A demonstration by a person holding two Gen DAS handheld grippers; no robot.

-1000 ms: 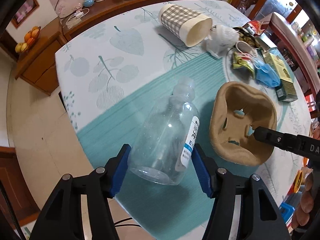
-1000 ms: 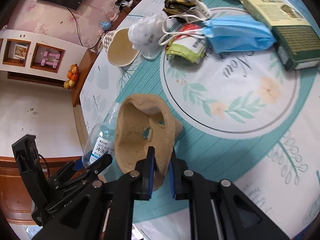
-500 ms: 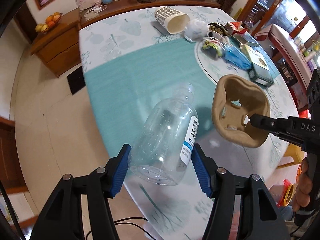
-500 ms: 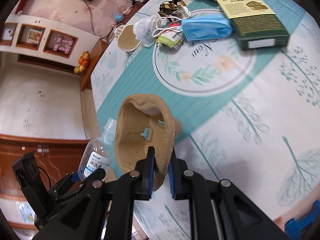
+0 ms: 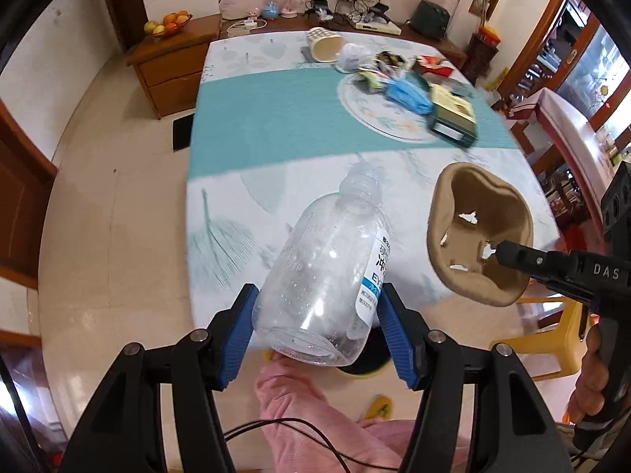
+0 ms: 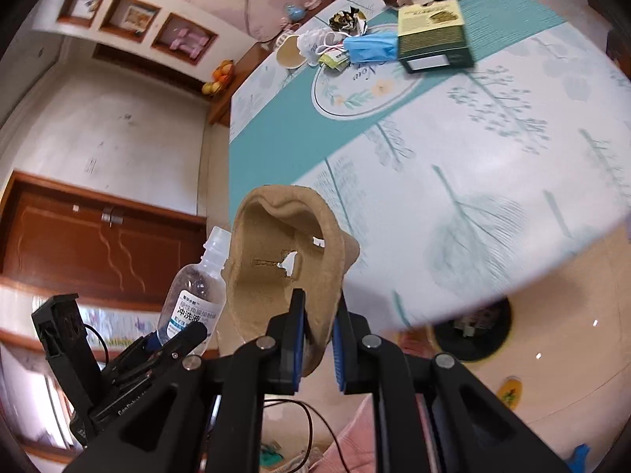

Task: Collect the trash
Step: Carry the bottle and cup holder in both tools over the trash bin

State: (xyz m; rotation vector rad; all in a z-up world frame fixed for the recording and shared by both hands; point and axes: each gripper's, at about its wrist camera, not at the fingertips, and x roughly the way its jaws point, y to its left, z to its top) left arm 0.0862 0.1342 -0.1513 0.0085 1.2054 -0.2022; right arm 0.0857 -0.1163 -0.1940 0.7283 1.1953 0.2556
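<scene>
I am gripping the clear bottle (image 5: 327,276) in my left tongs (image 5: 315,327) and the cardboard tray (image 6: 284,272) in my right tongs (image 6: 317,339), whose blue pads (image 6: 298,339) are showing only in the right view.

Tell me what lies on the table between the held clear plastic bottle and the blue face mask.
Left wrist view: only bare tablecloth between the clear plastic bottle and the blue face mask.

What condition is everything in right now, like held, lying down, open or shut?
Bottle: clear, capless, clamped in left gripper, off the table.
Pulp tray: pinched at its rim by right gripper, off the table.
Paper cup: on its side on the table.
Blue mask: crumpled, on the table.
Green box: lying flat, closed as far as I can see.
</scene>
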